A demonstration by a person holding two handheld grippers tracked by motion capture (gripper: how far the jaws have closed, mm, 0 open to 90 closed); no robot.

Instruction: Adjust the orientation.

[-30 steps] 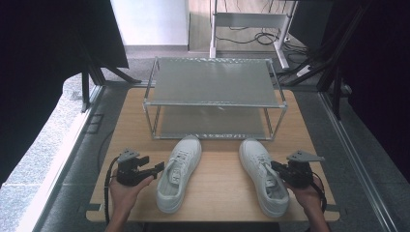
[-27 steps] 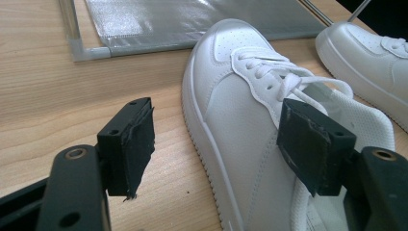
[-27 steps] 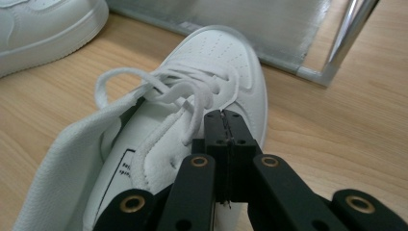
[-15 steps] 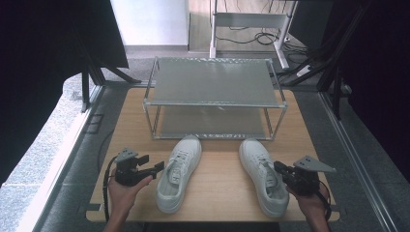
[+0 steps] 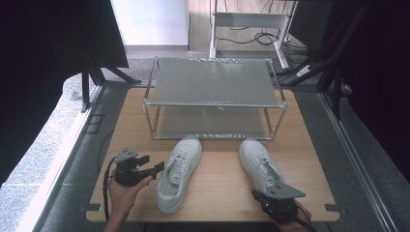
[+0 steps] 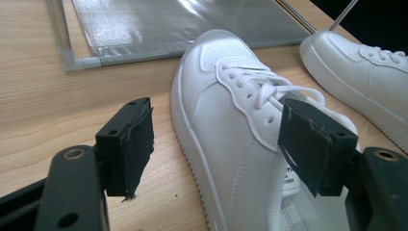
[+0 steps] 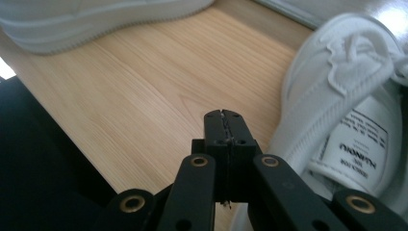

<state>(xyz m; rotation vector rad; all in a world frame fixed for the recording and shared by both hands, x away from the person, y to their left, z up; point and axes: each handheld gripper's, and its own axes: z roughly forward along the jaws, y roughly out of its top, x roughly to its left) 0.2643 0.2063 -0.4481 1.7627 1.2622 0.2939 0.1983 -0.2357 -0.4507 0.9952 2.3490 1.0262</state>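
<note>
The left gripper (image 5: 157,169) has its fingers spread wide beside the left shoe (image 5: 180,171), which lies on the tabletop (image 5: 222,181) in front of the rack (image 5: 212,99). If they close from here, one finger may catch only the laces and the shoe could tip or slide. The right gripper (image 5: 263,199), fingers clenched on nothing, sits at the heel of the right shoe (image 5: 261,164) near the tabletop's front edge and could nudge it askew. The right gripper view reveals the printed tongue label (image 7: 358,144); the high view shows both shoes' toes just before the rack.
</note>
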